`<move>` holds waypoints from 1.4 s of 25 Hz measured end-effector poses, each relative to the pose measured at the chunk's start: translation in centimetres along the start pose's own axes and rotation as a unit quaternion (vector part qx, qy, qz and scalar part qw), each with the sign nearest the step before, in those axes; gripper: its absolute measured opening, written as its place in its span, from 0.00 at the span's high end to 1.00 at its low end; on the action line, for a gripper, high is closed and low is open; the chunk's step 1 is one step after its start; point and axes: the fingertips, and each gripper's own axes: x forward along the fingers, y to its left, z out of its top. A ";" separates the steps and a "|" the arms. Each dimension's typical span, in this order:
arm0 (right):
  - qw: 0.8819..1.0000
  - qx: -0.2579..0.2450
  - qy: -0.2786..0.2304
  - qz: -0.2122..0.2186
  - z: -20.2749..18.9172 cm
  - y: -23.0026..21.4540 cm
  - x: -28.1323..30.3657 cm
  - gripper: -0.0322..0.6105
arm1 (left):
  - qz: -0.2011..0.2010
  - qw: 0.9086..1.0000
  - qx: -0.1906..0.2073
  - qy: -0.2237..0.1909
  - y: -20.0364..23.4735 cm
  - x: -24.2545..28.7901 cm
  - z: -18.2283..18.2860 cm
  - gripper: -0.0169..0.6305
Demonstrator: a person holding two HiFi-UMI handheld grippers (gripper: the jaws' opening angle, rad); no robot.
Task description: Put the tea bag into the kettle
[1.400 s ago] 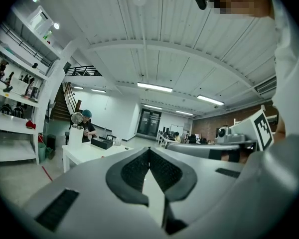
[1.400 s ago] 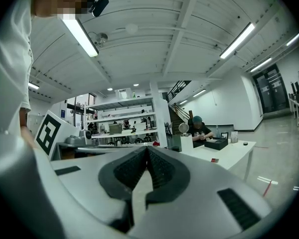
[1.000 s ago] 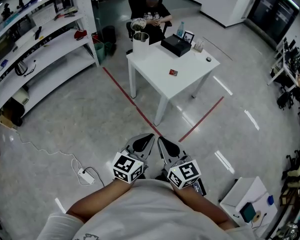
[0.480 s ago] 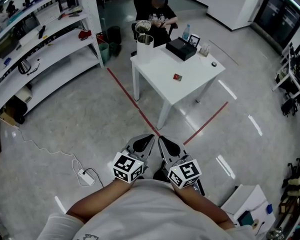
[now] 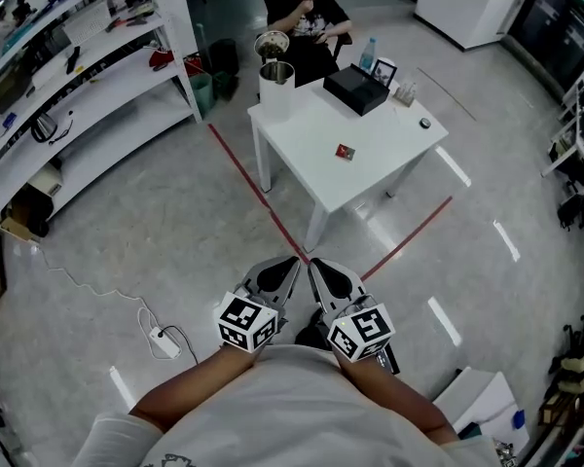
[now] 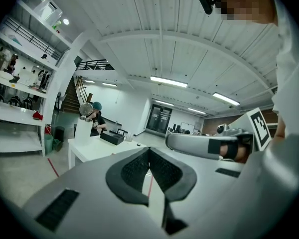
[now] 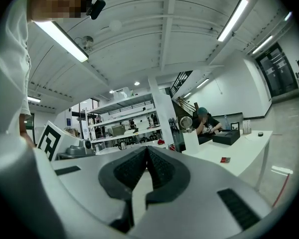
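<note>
A small red tea bag [image 5: 345,152] lies near the middle of the white table [image 5: 389,154]. At the table's far left corner stands a white kettle [image 5: 276,84] with its metal lid tipped open. Both grippers are held close to my body, far short of the table and pointing toward it. The left gripper [image 5: 290,264] is shut with nothing in it, and so is the right gripper [image 5: 314,264]. The left gripper view shows the left gripper [image 6: 149,149] shut, with the kettle [image 6: 82,133] far off. In the right gripper view the right gripper [image 7: 146,148] is shut, with the tea bag [image 7: 224,159] and kettle [image 7: 191,139] beyond.
A person [image 5: 310,8] sits behind the table. A black box [image 5: 358,89], a bottle [image 5: 368,56] and a small dark object [image 5: 425,123] are on it. Shelves [image 5: 73,95] line the left. Red tape lines [image 5: 258,202] cross the floor; a power strip [image 5: 163,339] lies left.
The table, kettle and tea bag have drawn nearer in the head view. Both grippers stay shut, side by side in front of my body.
</note>
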 end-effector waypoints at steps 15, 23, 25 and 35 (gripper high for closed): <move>1.000 -0.001 0.006 0.015 4.2 -15.1 1.4 0.94 | 0.009 1.000 0.001 -0.006 -0.8 15.3 2.7 0.96; 1.000 0.008 0.003 0.005 4.8 -18.9 1.7 0.94 | -0.002 1.000 0.002 -0.004 -0.9 19.0 3.3 0.96; 1.000 0.008 0.006 0.004 4.7 -19.3 2.2 0.94 | -0.005 1.000 0.001 -0.003 -0.4 19.6 3.4 0.96; 0.999 0.018 0.012 -0.031 5.0 -22.5 6.0 0.94 | -0.042 0.999 0.000 0.007 3.2 23.5 4.6 0.96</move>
